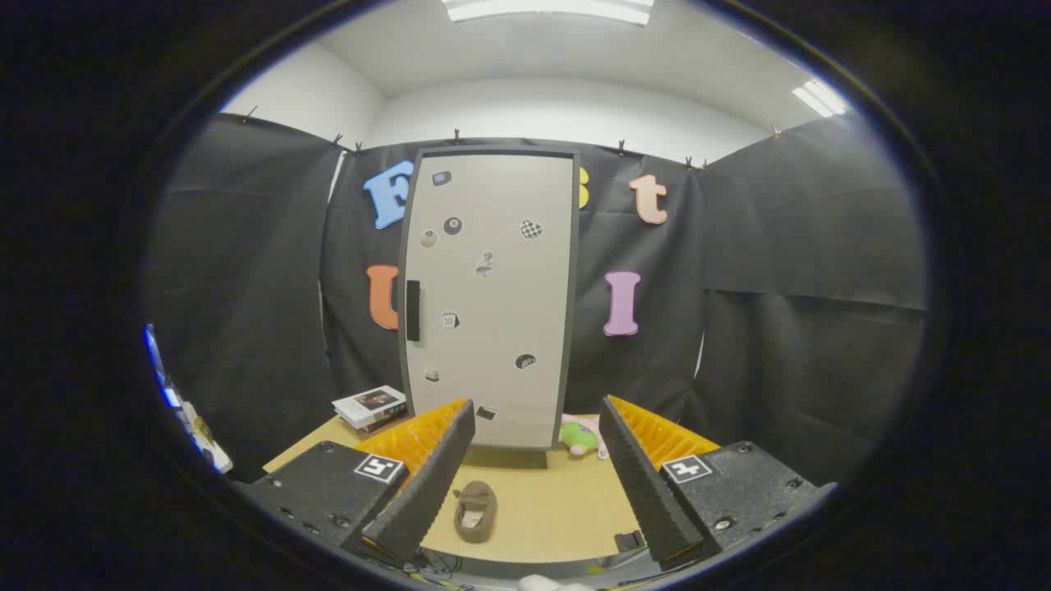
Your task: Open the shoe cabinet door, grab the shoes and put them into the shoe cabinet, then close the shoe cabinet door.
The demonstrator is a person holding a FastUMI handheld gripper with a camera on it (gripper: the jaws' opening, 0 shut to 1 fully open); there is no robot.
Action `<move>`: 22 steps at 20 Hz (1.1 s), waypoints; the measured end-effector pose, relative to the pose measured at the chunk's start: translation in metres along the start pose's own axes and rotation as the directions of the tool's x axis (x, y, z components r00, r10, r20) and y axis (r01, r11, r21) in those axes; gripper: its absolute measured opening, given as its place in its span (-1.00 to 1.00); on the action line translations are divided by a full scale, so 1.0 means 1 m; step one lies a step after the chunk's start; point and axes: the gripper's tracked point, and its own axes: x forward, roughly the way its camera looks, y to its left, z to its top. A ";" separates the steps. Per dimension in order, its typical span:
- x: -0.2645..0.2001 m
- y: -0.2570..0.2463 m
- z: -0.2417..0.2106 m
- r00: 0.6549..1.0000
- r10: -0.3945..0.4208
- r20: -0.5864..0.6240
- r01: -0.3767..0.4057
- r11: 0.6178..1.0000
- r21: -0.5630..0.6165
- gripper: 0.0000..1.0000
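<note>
At the bottom of the frame the gripper (534,460) is held above the near edge of a light wooden tabletop (566,509), its two fingers spread wide apart with nothing between the pads. In the gap between them, a little toward the left finger, a single brown slipper-style shoe (475,510) lies flat on the tabletop with its opening facing up, touching neither finger. A small black object (629,541) sits near the tabletop's front edge, beside the right finger.

Farther back, in the middle of the frame, stands the tall pale grey shoe cabinet (490,300) with a dark frame. Its door is shut; a black vertical handle (413,310) sits on the door's left edge about halfway up, and several small stickers (484,263) are scattered over the door face. Left of the cabinet's foot, a short stack of books (370,407) rests at the back of the tabletop. Right of the cabinet's foot, a green and pink plush toy (580,437) lies against its base, partly hidden behind the right finger. Black cloth hangs behind and to both sides, with white wall and ceiling lights at the top of the frame.
</note>
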 end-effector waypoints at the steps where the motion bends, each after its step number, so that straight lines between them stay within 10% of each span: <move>1: -0.001 0.002 -0.001 1.000 0.001 -0.002 -0.001 1.000 0.004 0.99; 22: 0.083 0.067 0.013 1.000 0.026 -0.017 -0.026 0.999 0.038 0.99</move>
